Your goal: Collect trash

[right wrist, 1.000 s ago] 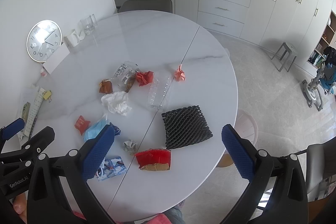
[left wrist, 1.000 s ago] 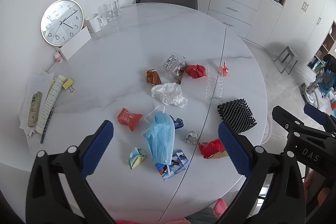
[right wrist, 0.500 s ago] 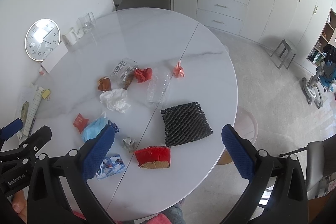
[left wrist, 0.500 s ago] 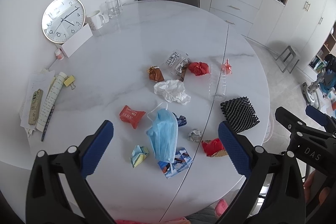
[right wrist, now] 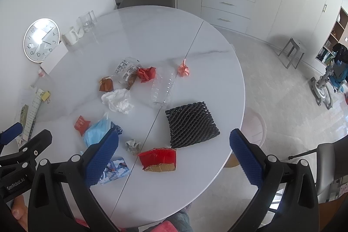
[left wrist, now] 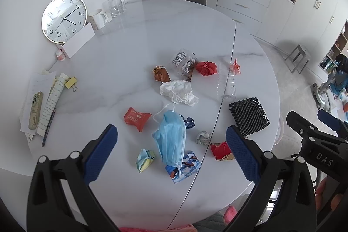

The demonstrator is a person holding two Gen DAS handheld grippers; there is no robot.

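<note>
Trash lies scattered on the round white table (left wrist: 134, 53): a blue face mask (left wrist: 171, 137), a red snack wrapper (left wrist: 137, 118), white crumpled paper (left wrist: 179, 92), a clear bottle (left wrist: 227, 85), black foam netting (left wrist: 249, 115) and red cardboard (left wrist: 220, 150). My left gripper (left wrist: 171, 156) is open and empty, held high above the mask. My right gripper (right wrist: 174, 156) is open and empty above the red cardboard (right wrist: 159, 159) and netting (right wrist: 191, 124). The bottle (right wrist: 162, 88) and mask (right wrist: 96, 133) also show there.
A wall clock (left wrist: 64, 19), a mug (left wrist: 97, 19) and a glass (left wrist: 116, 5) stand at the table's far left. Papers, a phone (left wrist: 35, 110) and a binder clip (left wrist: 71, 82) lie at the left edge. A pink bin (right wrist: 254, 127) stands on the floor by the right edge.
Both grippers have drifted slightly back and up; the table scene has shifted a little lower in both views. Nothing was grasped or moved.
</note>
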